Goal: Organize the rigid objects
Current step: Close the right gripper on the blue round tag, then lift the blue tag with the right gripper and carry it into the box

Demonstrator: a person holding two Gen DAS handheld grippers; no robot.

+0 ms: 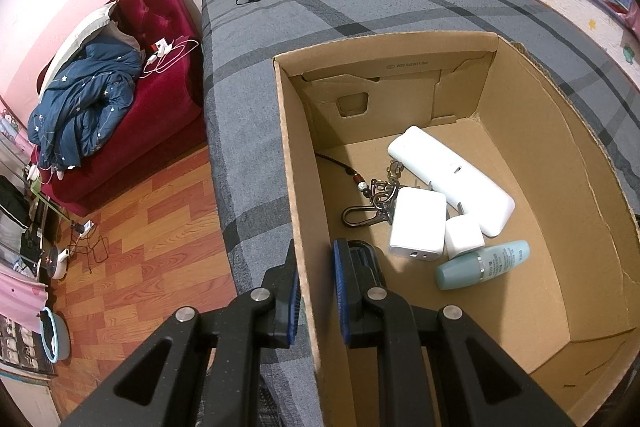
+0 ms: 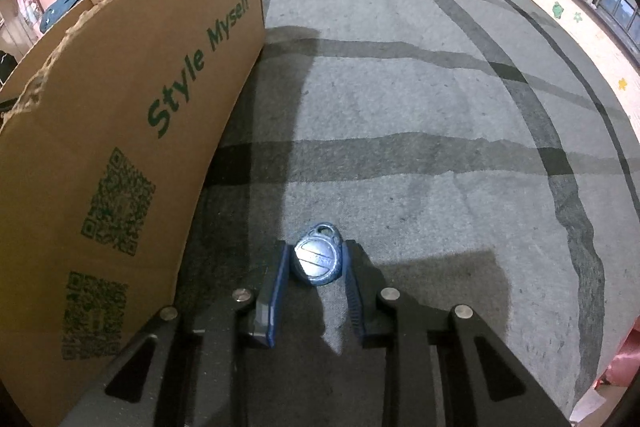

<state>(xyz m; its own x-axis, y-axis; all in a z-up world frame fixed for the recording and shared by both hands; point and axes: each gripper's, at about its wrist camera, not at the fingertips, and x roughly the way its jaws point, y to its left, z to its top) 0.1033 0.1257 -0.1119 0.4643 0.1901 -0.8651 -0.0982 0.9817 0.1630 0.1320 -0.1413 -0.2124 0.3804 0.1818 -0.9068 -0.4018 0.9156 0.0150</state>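
The right gripper point(image 2: 316, 263) clamps the blue key fob point(image 2: 318, 259); lift vertically. The left gripper point(image 1: 316, 279), clamped on the cardboard box point(image 1: 298, 163) wall, steadies it.

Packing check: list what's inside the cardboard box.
Inside the cardboard box: white remote, two white chargers, teal bottle, keyring. The left gripper hides the near corner.

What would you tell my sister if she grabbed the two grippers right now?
Left gripper: shut on the cardboard box wall, steadying it.
Right gripper: pads either side of the blue key fob on the grey bed cover; they look to be touching it.
Done: remote, two chargers, bottle, keyring are in the box.
Left: lift the fob into the box.
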